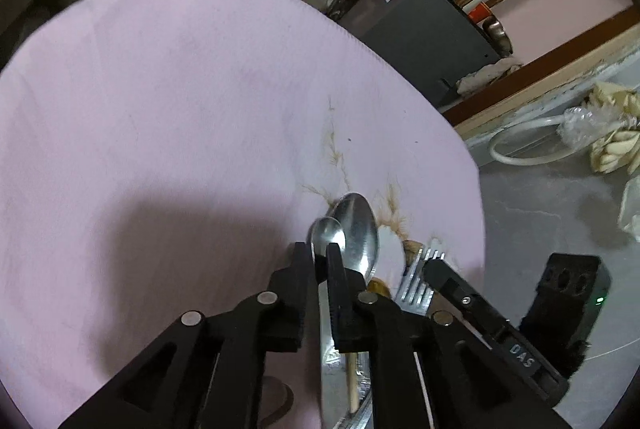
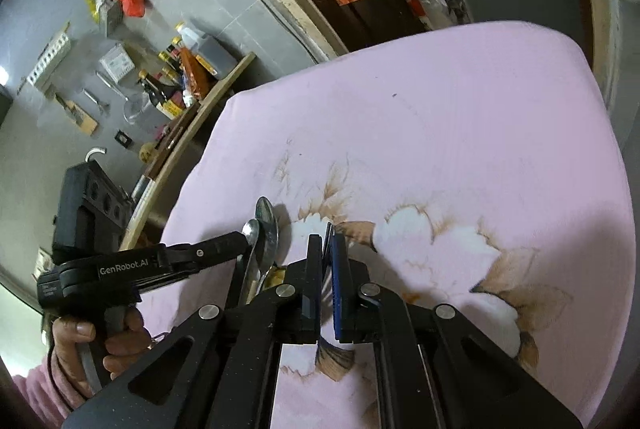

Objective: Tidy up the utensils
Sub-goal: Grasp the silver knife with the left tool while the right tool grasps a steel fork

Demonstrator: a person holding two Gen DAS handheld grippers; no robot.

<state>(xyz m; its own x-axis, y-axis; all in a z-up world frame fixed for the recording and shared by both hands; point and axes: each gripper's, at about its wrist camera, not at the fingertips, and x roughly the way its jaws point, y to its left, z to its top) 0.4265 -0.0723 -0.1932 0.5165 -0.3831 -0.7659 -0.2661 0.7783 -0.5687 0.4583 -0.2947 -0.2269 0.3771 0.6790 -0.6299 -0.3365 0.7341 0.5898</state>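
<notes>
Over the near edge of the pink cloth (image 1: 168,101), two spoons lie stacked, a small spoon (image 1: 327,237) on a larger spoon (image 1: 358,225). The left gripper (image 1: 319,255) has its jaws drawn nearly together, pinching the small spoon's neck just behind the bowl; both handles run back beneath its fingers. Just beside it, the right gripper (image 2: 328,245) is pressed almost shut on a fork (image 1: 420,277), whose tines show in the left wrist view and whose thin edge stands between the pads in the right wrist view. A hand (image 2: 86,345) grips the left gripper's handle. Brown floral print marks the cloth under the utensils.
</notes>
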